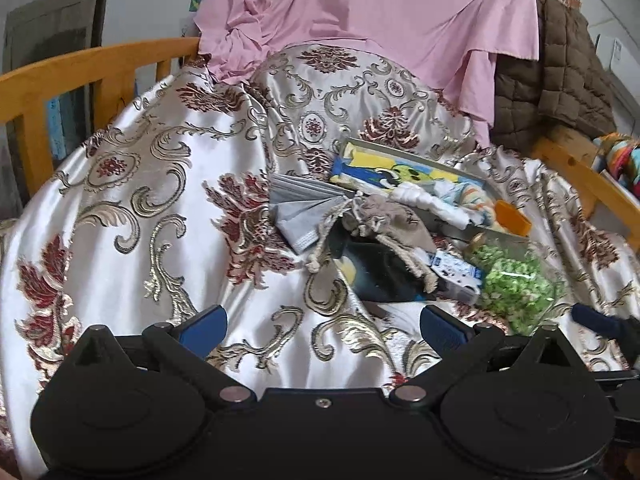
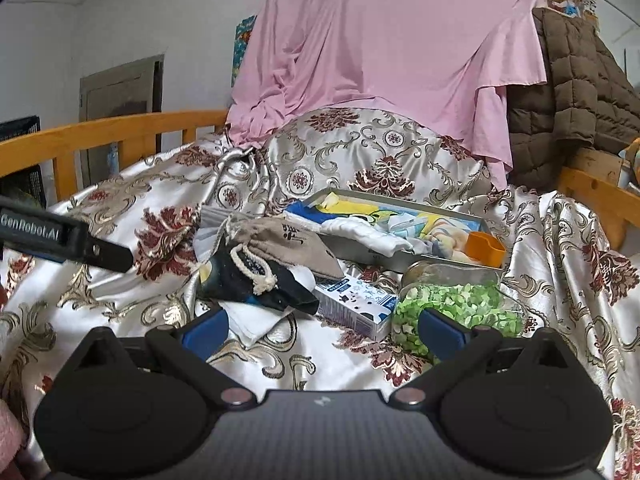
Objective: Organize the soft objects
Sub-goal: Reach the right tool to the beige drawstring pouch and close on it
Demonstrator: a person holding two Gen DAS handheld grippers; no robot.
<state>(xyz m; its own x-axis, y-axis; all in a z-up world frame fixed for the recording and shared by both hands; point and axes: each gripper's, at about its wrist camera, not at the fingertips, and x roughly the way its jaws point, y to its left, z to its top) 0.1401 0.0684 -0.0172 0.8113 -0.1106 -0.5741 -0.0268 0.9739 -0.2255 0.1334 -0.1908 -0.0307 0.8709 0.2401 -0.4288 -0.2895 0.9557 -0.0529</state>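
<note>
Both grippers, left gripper (image 1: 322, 326) and right gripper (image 2: 322, 330), hover wide open and empty; the drawstring pouch (image 2: 280, 242) atop the clutter beside the tin tray (image 2: 360, 254) looks light, limp, best pinched at its gathered neck.

A drawstring pouch (image 2: 280, 240) lies left of the tray (image 2: 400, 258). The jar (image 2: 456, 304) lies before the tray, the carton (image 2: 354, 310) at its left.

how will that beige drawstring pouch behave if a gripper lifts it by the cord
The beige drawstring pouch looks like limp cloth, so it would probably sag and dangle. It appears flat, so likely light. It lies partly over the dark sock, which may drag along.
</note>
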